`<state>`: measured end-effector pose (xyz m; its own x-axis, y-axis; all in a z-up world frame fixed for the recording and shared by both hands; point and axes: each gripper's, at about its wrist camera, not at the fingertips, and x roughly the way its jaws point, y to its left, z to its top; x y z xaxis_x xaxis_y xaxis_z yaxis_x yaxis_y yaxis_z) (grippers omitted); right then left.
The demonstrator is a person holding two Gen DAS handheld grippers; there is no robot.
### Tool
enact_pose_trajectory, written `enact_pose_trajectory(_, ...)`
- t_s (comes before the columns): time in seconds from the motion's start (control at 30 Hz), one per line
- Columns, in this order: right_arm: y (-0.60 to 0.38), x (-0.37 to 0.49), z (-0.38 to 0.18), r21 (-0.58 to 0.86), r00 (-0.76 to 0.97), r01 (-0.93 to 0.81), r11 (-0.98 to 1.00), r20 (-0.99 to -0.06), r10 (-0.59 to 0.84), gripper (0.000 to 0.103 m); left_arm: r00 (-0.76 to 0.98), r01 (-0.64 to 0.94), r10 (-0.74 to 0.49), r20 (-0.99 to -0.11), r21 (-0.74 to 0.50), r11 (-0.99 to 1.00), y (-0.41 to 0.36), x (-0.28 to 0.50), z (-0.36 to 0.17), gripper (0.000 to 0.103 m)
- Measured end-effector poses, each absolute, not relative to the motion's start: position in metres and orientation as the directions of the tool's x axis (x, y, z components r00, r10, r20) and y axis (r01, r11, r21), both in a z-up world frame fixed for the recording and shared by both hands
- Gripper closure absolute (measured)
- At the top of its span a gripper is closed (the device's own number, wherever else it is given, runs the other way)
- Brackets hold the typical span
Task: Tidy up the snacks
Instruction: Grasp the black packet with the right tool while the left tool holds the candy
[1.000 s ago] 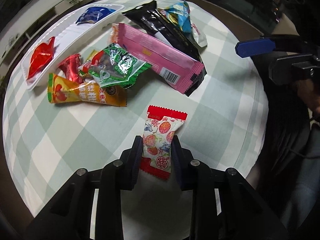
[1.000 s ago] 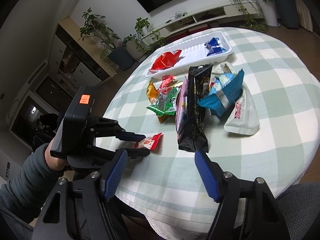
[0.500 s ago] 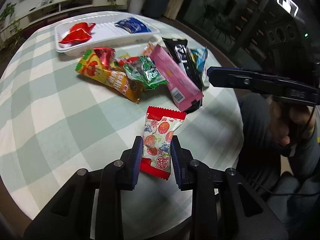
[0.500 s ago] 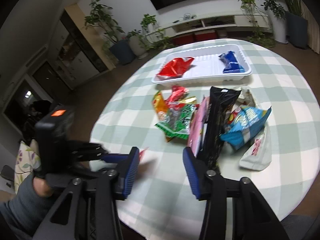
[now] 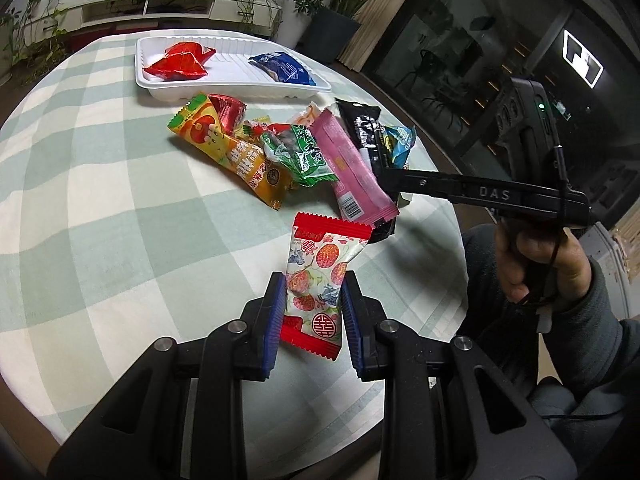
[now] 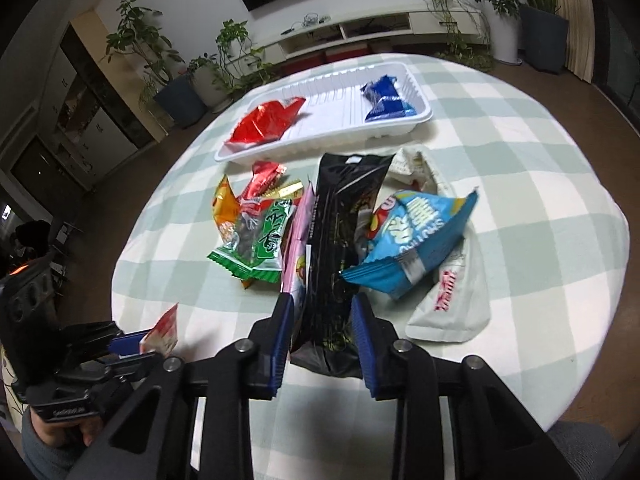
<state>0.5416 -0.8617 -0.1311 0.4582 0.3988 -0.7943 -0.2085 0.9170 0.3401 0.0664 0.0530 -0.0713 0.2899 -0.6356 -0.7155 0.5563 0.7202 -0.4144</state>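
Observation:
My left gripper [image 5: 313, 284] is shut on a red-and-white strawberry candy packet [image 5: 320, 256], held just above the checked tablecloth near the table's front edge. In the right wrist view that packet [image 6: 164, 328] shows at lower left. My right gripper [image 6: 322, 304] has its jaws closing on the near end of a long black packet [image 6: 344, 208], whose bunched end sits between the blue pads. The black packet lies in the snack pile. Behind it, a white tray [image 6: 332, 136] holds a red packet [image 6: 266, 124] and a blue packet [image 6: 386, 100].
The pile also holds a pink packet [image 5: 348, 168], a green one [image 6: 260, 240], an orange one [image 5: 236, 156], a light blue chip bag [image 6: 416, 236] and a white packet [image 6: 452, 296]. The round table's edge runs close below both grippers. Potted plants stand beyond it.
My right gripper moved forward into the pile and its jaws narrowed around the black packet. My left hand rolled and swung with the candy packet still gripped.

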Motion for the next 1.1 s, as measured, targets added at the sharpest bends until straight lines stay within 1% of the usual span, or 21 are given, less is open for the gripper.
enact_pose_trajectory(0.2,-0.855,0.555,-0.135,0.318,0.449,-0.211,0.924,-0.808,0.381,0.068,0.293,0.548,-0.638,-0.712,-0.421,0.722,0.052,0.067,-0.070,0.077)
enact_pose_trajectory(0.23,-0.855,0.558,-0.137,0.312,0.443,-0.210,0.927,-0.814,0.375,0.067,0.291,0.548,-0.639,-0.712,-0.423,0.721,0.051,0.067,-0.071,0.077)
enact_pose_trajectory(0.27,-0.854,0.561,-0.140,0.311,0.435,-0.211,0.927,-0.819,0.374,0.063,0.291,0.548,-0.640,-0.711,-0.425,0.721,0.051,0.067,-0.071,0.077)
enact_pose_trajectory(0.33,-0.852,0.564,-0.145,0.310,0.423,-0.215,0.926,-0.825,0.374,0.062,0.288,0.545,-0.643,-0.710,-0.431,0.719,0.050,0.066,-0.072,0.077)
enact_pose_trajectory(0.4,-0.850,0.565,-0.150,0.318,0.410,-0.223,0.922,-0.827,0.384,0.058,0.285,0.544,-0.646,-0.708,-0.435,0.717,0.050,0.066,-0.073,0.077)
enact_pose_trajectory(0.43,-0.850,0.565,-0.153,0.330,0.404,-0.224,0.917,-0.825,0.395,0.058,0.284,0.544,-0.647,-0.708,-0.436,0.717,0.050,0.066,-0.073,0.077)
enact_pose_trajectory(0.5,-0.854,0.565,-0.154,0.375,0.401,-0.205,0.904,-0.810,0.427,0.061,0.281,0.544,-0.650,-0.706,-0.440,0.714,0.051,0.066,-0.074,0.077)
enact_pose_trajectory(0.57,-0.859,0.563,-0.155,0.427,0.390,-0.196,0.883,-0.792,0.470,0.062,0.278,0.546,-0.651,-0.706,-0.442,0.712,0.051,0.067,-0.074,0.077)
enact_pose_trajectory(0.63,-0.863,0.560,-0.155,0.507,0.358,-0.198,0.839,-0.759,0.543,0.061,0.276,0.545,-0.654,-0.705,-0.445,0.710,0.052,0.067,-0.075,0.077)
enact_pose_trajectory(0.8,-0.878,0.554,-0.154,0.628,0.363,-0.171,0.759,-0.676,0.641,0.060,0.272,0.547,-0.658,-0.702,-0.450,0.706,0.051,0.068,-0.076,0.077)
enact_pose_trajectory(0.87,-0.883,0.554,-0.155,0.655,0.367,-0.151,0.740,-0.658,0.657,0.060,0.269,0.548,-0.658,-0.703,-0.450,0.705,0.050,0.068,-0.077,0.077)
enact_pose_trajectory(0.97,-0.879,0.556,-0.160,0.565,0.371,-0.134,0.814,-0.733,0.570,0.060,0.270,0.548,-0.660,-0.701,-0.452,0.704,0.050,0.069,-0.077,0.077)
enact_pose_trajectory(1.1,-0.868,0.558,-0.161,0.498,0.371,-0.155,0.853,-0.771,0.518,0.060,0.267,0.547,-0.660,-0.702,-0.453,0.704,0.049,0.070,-0.078,0.077)
